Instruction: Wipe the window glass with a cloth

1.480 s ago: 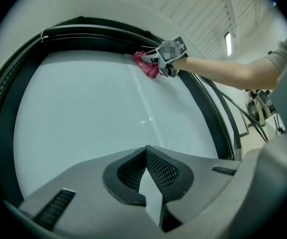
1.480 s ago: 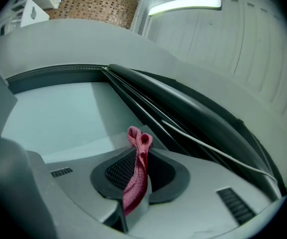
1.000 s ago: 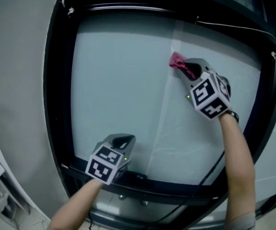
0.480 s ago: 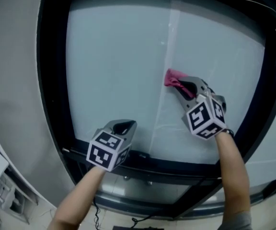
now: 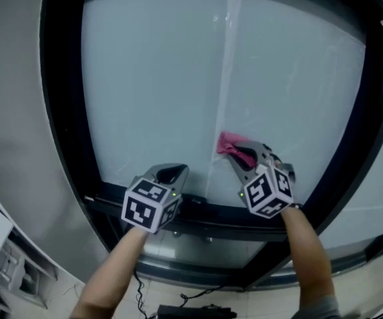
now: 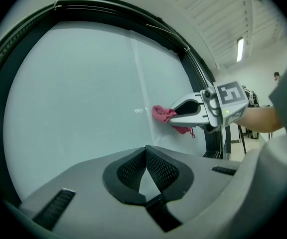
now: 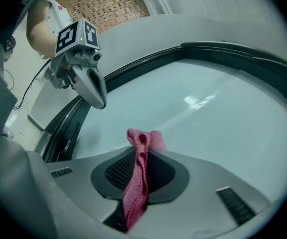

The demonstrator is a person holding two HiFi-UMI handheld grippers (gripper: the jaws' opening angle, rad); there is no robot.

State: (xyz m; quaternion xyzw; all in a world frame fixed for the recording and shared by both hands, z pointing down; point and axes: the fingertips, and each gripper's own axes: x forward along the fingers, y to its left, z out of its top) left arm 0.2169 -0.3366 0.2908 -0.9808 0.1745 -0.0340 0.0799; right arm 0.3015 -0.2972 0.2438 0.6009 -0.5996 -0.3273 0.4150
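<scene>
The window glass (image 5: 145, 72) fills the head view inside a black frame (image 5: 62, 111). My right gripper (image 5: 239, 155) is shut on a pink cloth (image 5: 229, 144) and presses it against the lower part of the pane, just right of a pale vertical streak (image 5: 226, 65). In the right gripper view the cloth (image 7: 136, 183) hangs between the jaws, with its bunched end on the glass. My left gripper (image 5: 169, 175) sits low by the bottom frame rail, jaws together and nothing in them. The left gripper view shows the cloth (image 6: 161, 113) to the right of my left gripper (image 6: 146, 149).
The black bottom rail (image 5: 208, 214) runs just beneath both grippers. A grey wall (image 5: 12, 111) borders the window on the left. Cables (image 5: 138, 291) and a floor area lie below. A black cord (image 7: 31, 88) trails from the left gripper (image 7: 100, 99).
My right gripper has slid the pink cloth down the glass from the upper part to near the bottom rail. The left gripper has stayed by the lower frame.
</scene>
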